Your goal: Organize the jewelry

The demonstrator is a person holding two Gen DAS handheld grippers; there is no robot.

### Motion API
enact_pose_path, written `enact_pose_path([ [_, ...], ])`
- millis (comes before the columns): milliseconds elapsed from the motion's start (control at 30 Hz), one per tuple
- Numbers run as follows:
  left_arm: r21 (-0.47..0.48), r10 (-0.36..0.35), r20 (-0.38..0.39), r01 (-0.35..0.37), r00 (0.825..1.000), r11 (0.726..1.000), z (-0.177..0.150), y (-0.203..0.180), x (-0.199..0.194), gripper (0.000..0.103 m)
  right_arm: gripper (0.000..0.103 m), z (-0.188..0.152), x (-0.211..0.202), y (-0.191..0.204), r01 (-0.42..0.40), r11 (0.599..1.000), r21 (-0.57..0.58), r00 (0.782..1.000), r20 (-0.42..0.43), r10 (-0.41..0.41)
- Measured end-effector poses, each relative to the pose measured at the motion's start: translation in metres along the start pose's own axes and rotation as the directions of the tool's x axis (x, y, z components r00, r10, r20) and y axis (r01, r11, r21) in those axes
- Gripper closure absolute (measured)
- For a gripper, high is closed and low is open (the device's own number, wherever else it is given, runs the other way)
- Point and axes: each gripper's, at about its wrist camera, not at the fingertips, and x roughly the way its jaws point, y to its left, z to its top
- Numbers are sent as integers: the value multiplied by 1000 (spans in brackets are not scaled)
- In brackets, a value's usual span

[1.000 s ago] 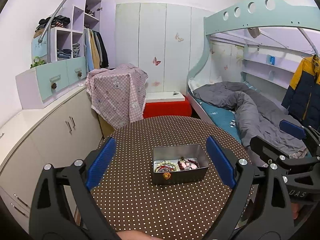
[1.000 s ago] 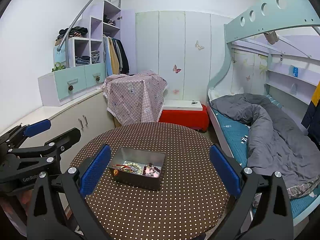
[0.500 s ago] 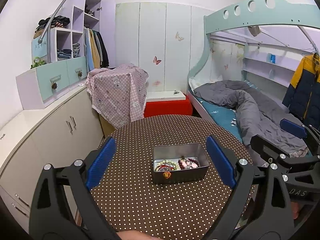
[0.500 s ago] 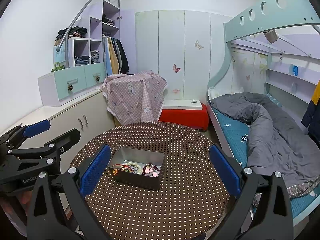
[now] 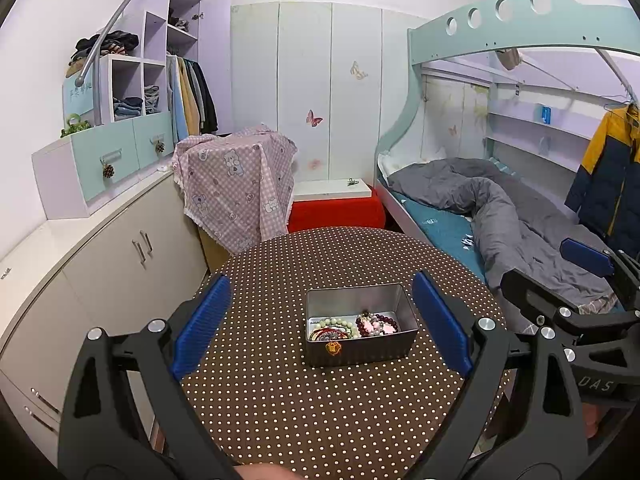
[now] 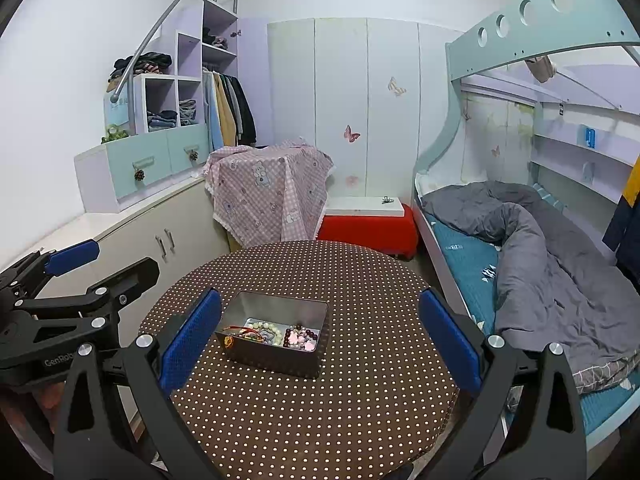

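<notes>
Metal tin (image 5: 360, 326), rectangular, lid off, sits near the middle of a round table (image 5: 320, 412) covered in brown cloth with pale dots. Inside the tin, on its floor: a pale green bead bracelet (image 5: 334, 325), a dark red bead bracelet (image 5: 386, 320) with pink pieces beside it, and a red cord strand (image 6: 236, 329) toward the near left corner. A small orange-gold charm (image 5: 332, 347) hangs over the tin's near wall. The pieces lie tangled together; individual count not clear.

Left gripper (image 5: 320, 326), seen from its own camera, hangs above the near half of the table, blue pads spread wide, the tin framed between them but well apart from either pad. Nothing held.

Right gripper (image 6: 320, 338) likewise spread wide and empty, the tin just inside its left pad in that view, not touching.

Each gripper shows at the edge of the other's view, side by side over the table's near edge.

Beyond the table: a pink checked cloth (image 5: 236, 188) draped over furniture, a red stool (image 5: 336, 214), and a bunk bed with a grey duvet (image 5: 500, 208) to the right.
</notes>
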Motion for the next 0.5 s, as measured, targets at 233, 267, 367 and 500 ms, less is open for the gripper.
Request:
enact_pose_path([
  [233, 0, 0, -1, 0, 1000, 1000, 0, 1, 0, 13, 8, 0, 0, 0, -1, 1000, 0, 1000, -1, 1],
  [267, -1, -1, -1, 1, 1000, 1000, 0, 1, 0, 13, 8, 0, 0, 0, -1, 1000, 0, 1000, -2, 1],
  [367, 1, 2, -1, -2, 1000, 1000, 0, 1, 0, 13, 8, 0, 2, -1, -3, 1000, 0, 1000, -3, 3],
  [500, 2, 3, -2, -3, 1000, 1000, -1, 3, 0, 13, 8, 0, 3, -1, -4, 1000, 0, 1000, -5, 4],
])
